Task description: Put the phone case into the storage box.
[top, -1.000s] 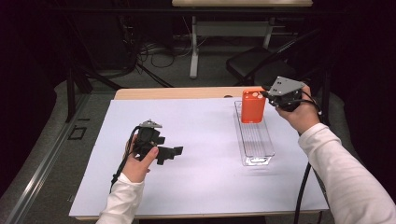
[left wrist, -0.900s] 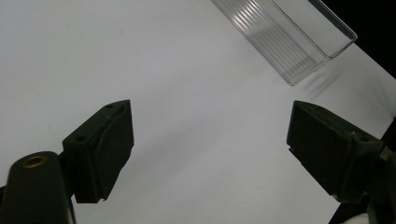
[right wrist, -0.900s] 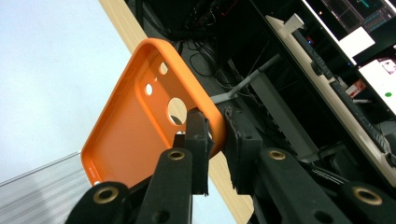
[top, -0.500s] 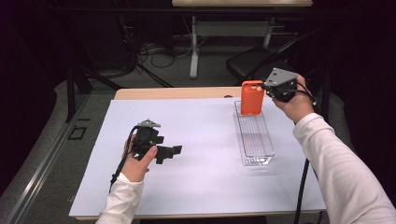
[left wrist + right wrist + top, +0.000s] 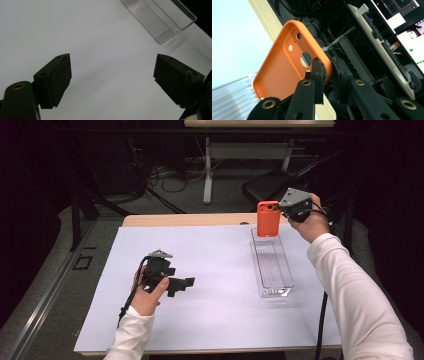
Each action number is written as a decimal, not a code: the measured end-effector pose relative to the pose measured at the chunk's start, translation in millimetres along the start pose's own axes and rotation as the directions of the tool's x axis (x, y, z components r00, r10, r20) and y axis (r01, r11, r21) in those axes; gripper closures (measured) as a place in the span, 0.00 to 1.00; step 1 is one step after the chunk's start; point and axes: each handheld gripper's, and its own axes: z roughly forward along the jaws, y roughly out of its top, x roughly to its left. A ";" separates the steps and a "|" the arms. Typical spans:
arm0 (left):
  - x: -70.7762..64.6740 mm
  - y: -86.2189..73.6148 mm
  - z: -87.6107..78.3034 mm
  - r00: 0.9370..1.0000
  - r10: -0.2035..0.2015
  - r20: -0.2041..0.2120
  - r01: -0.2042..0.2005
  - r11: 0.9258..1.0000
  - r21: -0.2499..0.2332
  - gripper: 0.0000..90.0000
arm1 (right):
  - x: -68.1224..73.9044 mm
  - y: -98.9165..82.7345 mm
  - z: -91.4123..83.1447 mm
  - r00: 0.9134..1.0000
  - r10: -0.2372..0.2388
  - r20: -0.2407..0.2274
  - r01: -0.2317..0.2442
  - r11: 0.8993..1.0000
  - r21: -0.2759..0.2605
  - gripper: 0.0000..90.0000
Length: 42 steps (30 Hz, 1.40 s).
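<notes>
Resting on the white sheet (image 5: 215, 310) nearest the person, well apart from the clear tray (image 5: 274, 270) and off to its left: left gripper (image 5: 186, 283), jaws standing wide with nothing between them, aiming toward the tray's near end. Lying lengthwise on the same sheet, the tray with bare ribbed floor. Hanging upright just above the tray's far end: orange phone case (image 5: 268, 218), pinched by one edge wall in the clamped right gripper (image 5: 278, 208). Showing beyond the tray's far end: wooden table edge (image 5: 190, 220), then a dark chair (image 5: 270, 185), desk legs and cables on the floor.
</notes>
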 end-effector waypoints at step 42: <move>4.5 -2.9 -2.1 1.000 -0.014 -0.018 0.014 1.000 0.001 0.17 | 41.5 -37.9 43.7 0.994 -0.064 0.088 0.066 0.997 -0.027 0.89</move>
